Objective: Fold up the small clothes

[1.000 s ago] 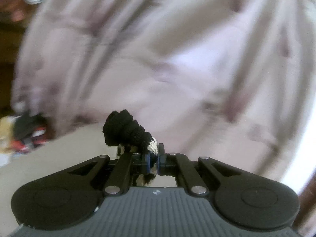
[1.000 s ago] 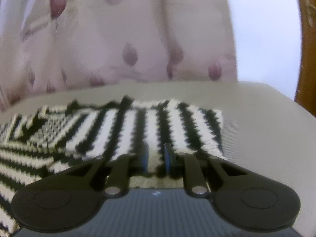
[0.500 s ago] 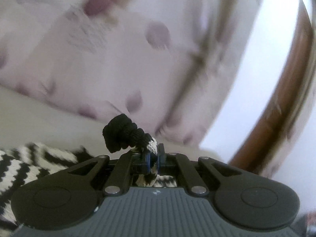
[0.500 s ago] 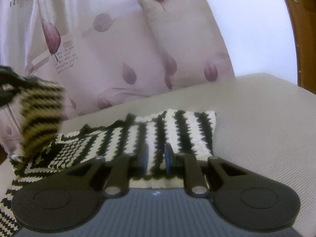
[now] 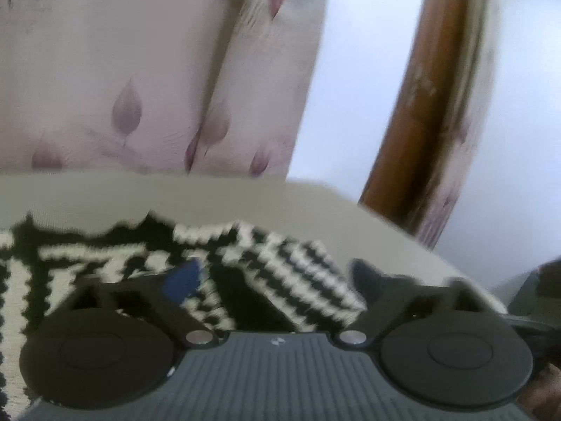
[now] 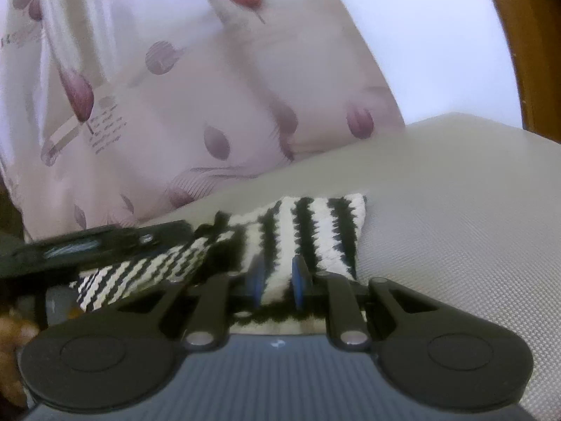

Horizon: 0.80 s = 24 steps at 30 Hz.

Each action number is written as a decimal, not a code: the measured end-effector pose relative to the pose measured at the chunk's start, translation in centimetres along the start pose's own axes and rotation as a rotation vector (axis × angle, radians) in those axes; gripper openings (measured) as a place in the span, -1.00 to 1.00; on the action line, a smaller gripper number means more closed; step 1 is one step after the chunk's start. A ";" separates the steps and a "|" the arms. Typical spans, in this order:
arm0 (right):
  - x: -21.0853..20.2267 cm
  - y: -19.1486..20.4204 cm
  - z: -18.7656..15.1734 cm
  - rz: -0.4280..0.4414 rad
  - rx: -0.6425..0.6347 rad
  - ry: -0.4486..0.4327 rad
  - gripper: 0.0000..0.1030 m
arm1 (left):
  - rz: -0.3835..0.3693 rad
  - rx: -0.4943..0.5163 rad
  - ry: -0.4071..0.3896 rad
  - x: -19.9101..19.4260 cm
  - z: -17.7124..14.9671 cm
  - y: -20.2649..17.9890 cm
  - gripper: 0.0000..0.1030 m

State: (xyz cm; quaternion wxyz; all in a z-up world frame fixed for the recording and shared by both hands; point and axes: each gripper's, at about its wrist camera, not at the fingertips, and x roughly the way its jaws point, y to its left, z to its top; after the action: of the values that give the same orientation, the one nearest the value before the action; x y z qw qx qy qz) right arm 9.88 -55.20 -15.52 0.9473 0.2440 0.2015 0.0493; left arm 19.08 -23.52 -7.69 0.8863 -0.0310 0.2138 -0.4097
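Left gripper (image 5: 277, 280) opening, seemingly low over knit (image 5: 287, 263).

The left wrist view is motion-blurred: the knitted garment (image 5: 280, 266) smears around the left gripper (image 5: 277, 280). Its left part runs past that picture's edge, and the gripper body hides its near edge.

Black-and-white zigzag knit (image 6: 308, 231), leaf-print pink curtain (image 6: 196, 105)

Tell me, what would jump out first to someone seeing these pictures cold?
The black-and-white zigzag knit garment, lying partly folded on the pale grey table. The right gripper is shut on its near edge, while the left gripper is opening over a folded-over flap. Behind hangs a pinkish curtain printed with purple leaves.
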 end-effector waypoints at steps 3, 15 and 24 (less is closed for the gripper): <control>0.0 -0.4 0.6 0.020 0.029 -0.001 -0.67 | 0.014 0.055 -0.049 -2.6 0.4 -1.0 1.00; 6.9 4.1 3.0 0.153 -0.067 0.186 0.20 | 0.405 -0.404 -0.203 -14.7 -3.8 13.2 0.99; 11.5 6.4 2.1 0.094 -0.138 0.193 -0.78 | 0.520 -0.326 -0.272 -15.5 -4.9 12.5 1.00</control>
State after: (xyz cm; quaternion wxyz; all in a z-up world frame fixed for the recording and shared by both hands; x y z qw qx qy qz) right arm 21.29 -48.36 -14.90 0.9347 0.1817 0.2761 0.1305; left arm 17.17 -3.16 -9.52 0.9650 -0.1709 0.1571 -0.1223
